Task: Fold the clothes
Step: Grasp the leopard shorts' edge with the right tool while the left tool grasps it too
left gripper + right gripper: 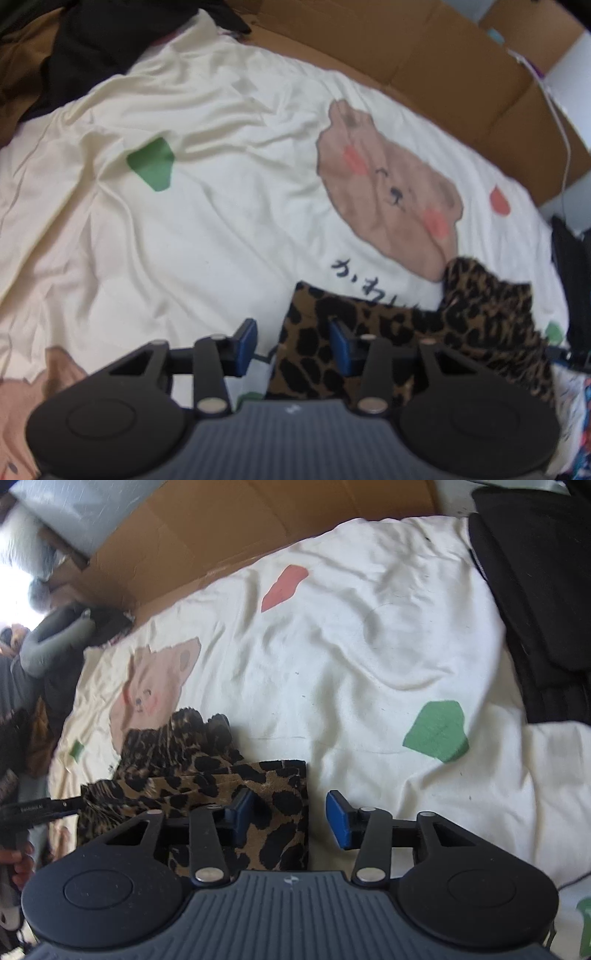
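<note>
Left gripper [293, 341]: jaws spread, nothing between the blue pads; its right pad sits over the near left edge of the leopard-print garment [373, 332], which lies at 5 o'clock in the left wrist view, partly bunched, one end humped up toward 3 o'clock.

Right gripper [290, 818]: jaws likewise spread, empty. Its left pad overlaps the garment's flat near corner; its right pad hangs over bare sheet. In this view the garment sits at 7 to 8 o'clock, flat panel near, rumpled gathers behind.

Step in hand, as a judgement: both claws poised at one edge of the leopard piece. The lie fits either a grab to lay it out or a release after a fold; the pictures do not settle which. Any further grip would call for pinching one cloth layer cleanly, clear of the sheet.

Surface: cream sheet [221, 206] with bear, green and red patches, wrinkled and soft. Cardboard [424, 55] stands along the far edge, 12 to 2 o'clock. Dark clothes [535, 590] are piled at 2 o'clock in the right wrist view.
</note>
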`<state>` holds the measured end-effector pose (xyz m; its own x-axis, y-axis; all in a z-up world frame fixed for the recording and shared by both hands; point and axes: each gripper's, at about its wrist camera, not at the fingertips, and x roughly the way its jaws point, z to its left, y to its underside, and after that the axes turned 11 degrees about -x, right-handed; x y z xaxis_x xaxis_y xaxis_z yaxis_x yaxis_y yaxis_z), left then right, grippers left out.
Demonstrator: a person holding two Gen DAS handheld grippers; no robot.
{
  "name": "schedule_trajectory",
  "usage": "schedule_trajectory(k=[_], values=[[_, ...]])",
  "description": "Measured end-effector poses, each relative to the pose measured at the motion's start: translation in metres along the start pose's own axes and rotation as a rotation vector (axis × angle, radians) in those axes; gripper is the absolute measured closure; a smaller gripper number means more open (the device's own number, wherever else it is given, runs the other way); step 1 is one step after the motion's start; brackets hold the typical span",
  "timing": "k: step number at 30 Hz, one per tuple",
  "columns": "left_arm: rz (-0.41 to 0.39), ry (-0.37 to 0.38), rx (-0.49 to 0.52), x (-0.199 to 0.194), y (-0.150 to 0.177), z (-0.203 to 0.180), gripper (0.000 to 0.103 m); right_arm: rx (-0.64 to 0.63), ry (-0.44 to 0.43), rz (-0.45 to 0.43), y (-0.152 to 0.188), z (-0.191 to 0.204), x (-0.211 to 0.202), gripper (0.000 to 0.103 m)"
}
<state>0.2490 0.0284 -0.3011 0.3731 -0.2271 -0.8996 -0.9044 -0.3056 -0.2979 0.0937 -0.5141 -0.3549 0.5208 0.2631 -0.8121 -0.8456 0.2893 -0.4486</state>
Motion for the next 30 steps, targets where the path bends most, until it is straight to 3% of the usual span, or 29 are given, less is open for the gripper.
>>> schedule_trajectory(k=[1, 4, 7, 14, 18, 22, 24, 27, 29, 30], values=[[0.001, -0.006, 0.018, 0.002, 0.000, -0.002, 0.059, -0.012, 0.000, -0.002, -0.001, 0.002, 0.002, 0.063], [-0.005, -0.021, 0.067, 0.008, 0.001, -0.009, 0.059, -0.073, 0.030, -0.016, -0.005, 0.009, 0.004, 0.084], [-0.014, -0.032, 0.100, 0.013, 0.003, -0.014, 0.060, -0.121, 0.059, -0.037, -0.005, 0.016, -0.001, 0.096], [-0.021, -0.024, 0.104, 0.011, 0.010, -0.012, 0.068, -0.197, 0.065, -0.098, -0.004, 0.029, -0.021, 0.100], [-0.022, -0.025, 0.114, 0.009, 0.012, -0.013, 0.075, -0.182, 0.068, -0.147, -0.010, 0.029, -0.027, 0.100], [-0.017, -0.030, 0.124, 0.010, 0.014, -0.013, 0.075, -0.150, 0.071, -0.142, -0.010, 0.024, -0.016, 0.100], [-0.013, -0.035, 0.131, 0.011, 0.013, -0.014, 0.072, -0.148, 0.081, -0.126, -0.006, 0.022, -0.012, 0.100], [-0.007, -0.045, 0.146, 0.014, 0.012, -0.016, 0.071, -0.145, 0.096, -0.101, 0.001, 0.019, -0.006, 0.088], [-0.006, -0.052, 0.158, 0.015, 0.011, -0.018, 0.071, -0.142, 0.106, -0.085, 0.005, 0.017, -0.002, 0.062], [-0.005, -0.055, 0.164, 0.015, 0.011, -0.018, 0.071, -0.137, 0.103, -0.085, 0.007, 0.015, -0.003, 0.058]])
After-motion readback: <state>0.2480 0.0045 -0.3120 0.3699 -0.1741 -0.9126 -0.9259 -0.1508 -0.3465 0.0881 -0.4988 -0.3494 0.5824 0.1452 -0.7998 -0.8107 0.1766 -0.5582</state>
